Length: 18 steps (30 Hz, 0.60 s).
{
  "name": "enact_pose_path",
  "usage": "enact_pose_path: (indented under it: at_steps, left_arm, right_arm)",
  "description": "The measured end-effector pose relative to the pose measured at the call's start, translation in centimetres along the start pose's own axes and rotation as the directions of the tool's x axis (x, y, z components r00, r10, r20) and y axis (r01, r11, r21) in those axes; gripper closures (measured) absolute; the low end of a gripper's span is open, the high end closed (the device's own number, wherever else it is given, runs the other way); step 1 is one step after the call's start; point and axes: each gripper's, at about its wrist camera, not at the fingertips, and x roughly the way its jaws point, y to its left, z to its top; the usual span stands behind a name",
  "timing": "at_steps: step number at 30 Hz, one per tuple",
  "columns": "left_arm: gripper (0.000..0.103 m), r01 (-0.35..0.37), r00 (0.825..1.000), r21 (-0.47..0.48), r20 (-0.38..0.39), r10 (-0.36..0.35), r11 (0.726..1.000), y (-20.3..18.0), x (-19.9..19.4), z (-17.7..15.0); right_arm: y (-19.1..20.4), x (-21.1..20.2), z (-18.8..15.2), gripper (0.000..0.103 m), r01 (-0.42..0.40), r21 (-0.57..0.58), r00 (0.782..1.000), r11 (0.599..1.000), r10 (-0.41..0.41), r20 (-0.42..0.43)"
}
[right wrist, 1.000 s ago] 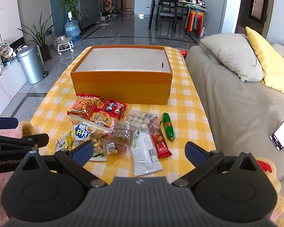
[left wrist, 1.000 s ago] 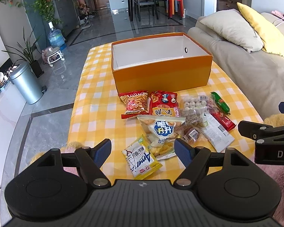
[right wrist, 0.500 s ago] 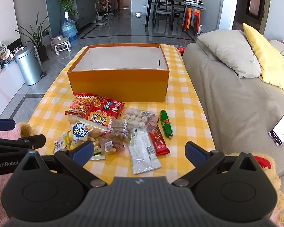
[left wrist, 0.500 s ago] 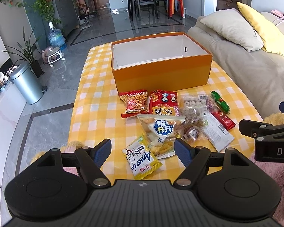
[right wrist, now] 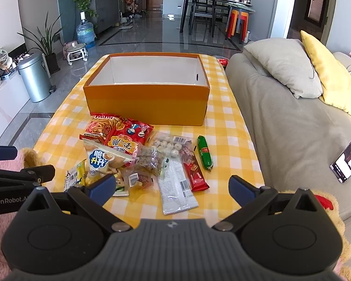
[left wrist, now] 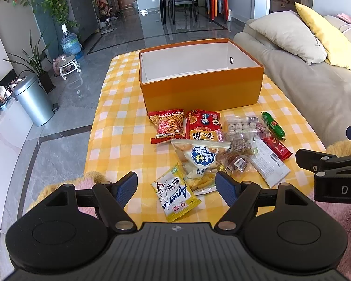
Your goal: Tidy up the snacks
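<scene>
Both hand-held grippers, left (left wrist: 176,185) and right (right wrist: 172,186), gape empty; orange box (right wrist: 147,101) holds nothing.

Left gripper (left wrist: 176,185), right gripper (right wrist: 172,187) — jaws wide (nothing held), side by side.

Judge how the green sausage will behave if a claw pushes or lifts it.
The green sausage is a smooth cylinder lying free on the tablecloth, so a sideways push would probably roll it. Its glossy wrap looks slippery, so it may squirt from a pinch. It lies straight and plump with crimped ends, so it likely stays fairly stiff when lifted.
</scene>
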Motion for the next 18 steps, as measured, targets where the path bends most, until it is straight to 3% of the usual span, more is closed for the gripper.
enact_pose_path:
  at_steps: [18]
  left_arm:
    - [0.014,0.004,1.0,-0.003,-0.002,-0.004,1.0,-0.11,0.07,0.04]
  right_arm:
    - [0.17,0.18,0.06,0.004,0.008,-0.011,1.0,1.0,-0.008,-0.005]
